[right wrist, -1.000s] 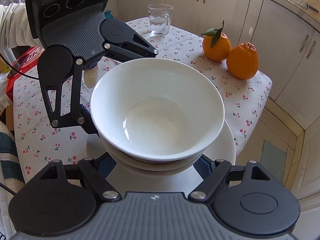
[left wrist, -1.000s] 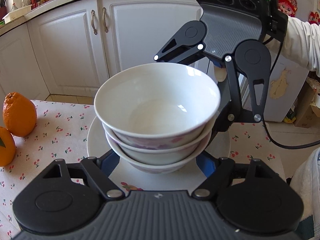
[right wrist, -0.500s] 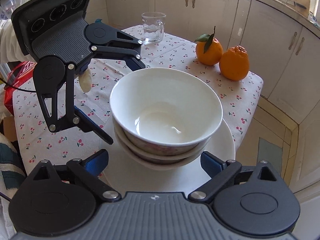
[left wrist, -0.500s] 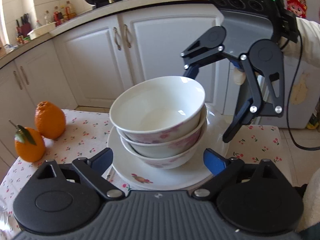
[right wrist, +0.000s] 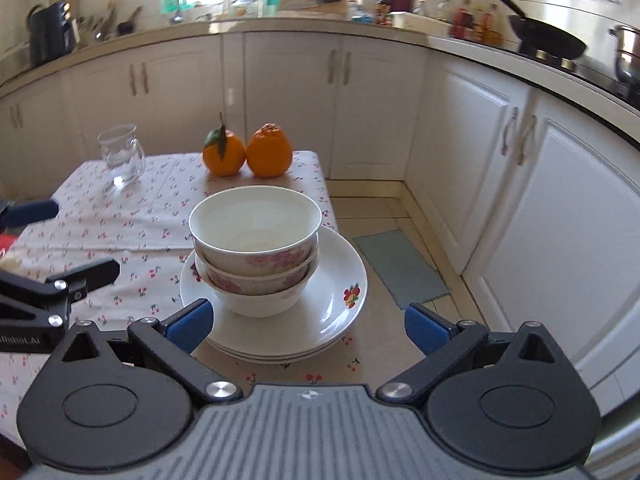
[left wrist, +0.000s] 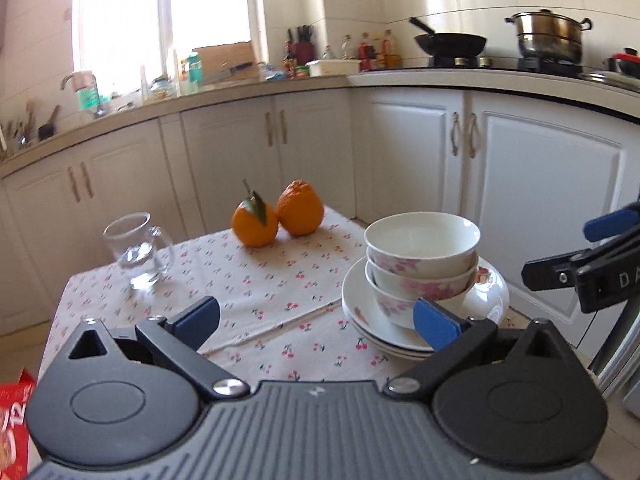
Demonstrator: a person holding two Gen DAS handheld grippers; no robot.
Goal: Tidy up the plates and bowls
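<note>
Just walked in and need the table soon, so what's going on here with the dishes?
A person is tidying crockery with a handheld gripper in each hand. Three bowls sit nested on a stack of plates at the table's corner. Neither the left gripper nor the right gripper holds anything; their jaws are opening with nothing between them. A glass mug and two oranges stand further back, apart from the stack.

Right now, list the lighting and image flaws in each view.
Left wrist view: the window is blown out to white, the straight counter edge bows from fisheye distortion, and the stacked bowls stay sharp. Right wrist view: the bottles and wok at the far right are smeared, the cabinet doors curve, and the plates carry soft glare.
</note>
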